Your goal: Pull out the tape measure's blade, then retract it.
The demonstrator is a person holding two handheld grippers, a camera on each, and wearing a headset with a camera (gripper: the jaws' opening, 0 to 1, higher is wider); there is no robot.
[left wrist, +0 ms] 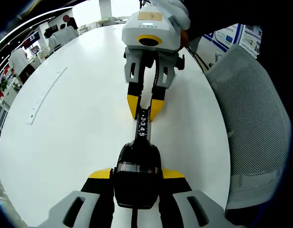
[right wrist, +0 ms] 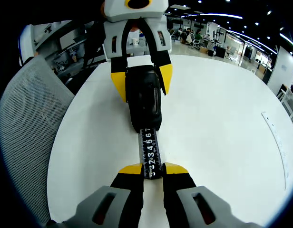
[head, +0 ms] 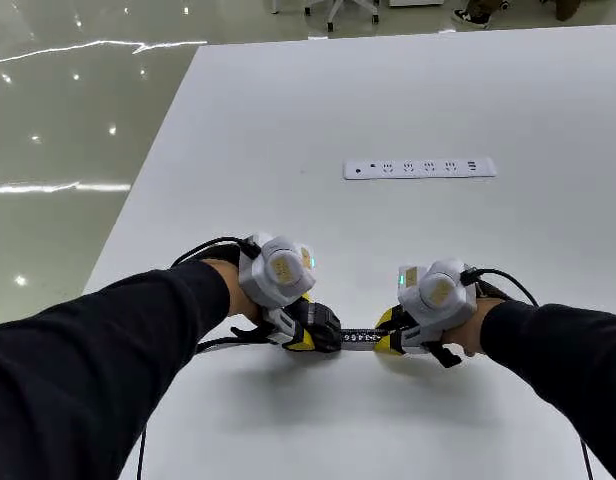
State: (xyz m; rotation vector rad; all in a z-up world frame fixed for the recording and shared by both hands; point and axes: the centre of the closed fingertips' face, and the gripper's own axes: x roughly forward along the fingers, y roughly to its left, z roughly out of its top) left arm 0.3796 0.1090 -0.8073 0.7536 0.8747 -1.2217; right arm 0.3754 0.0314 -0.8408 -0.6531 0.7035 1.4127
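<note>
Blade (right wrist: 150, 149) drawn out a little, left gripper (left wrist: 137, 174) clamping the tape measure case (right wrist: 144, 97), right gripper (right wrist: 153, 170) pinching its tip.

Power strip (head: 419, 168) well ahead; chair (left wrist: 253, 123) perhaps close.

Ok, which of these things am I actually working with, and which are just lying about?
In the job: tape measure case, held by the left gripper; its blade, pinched by the right gripper.
Lying about: power strip on the table; mesh chair.
</note>
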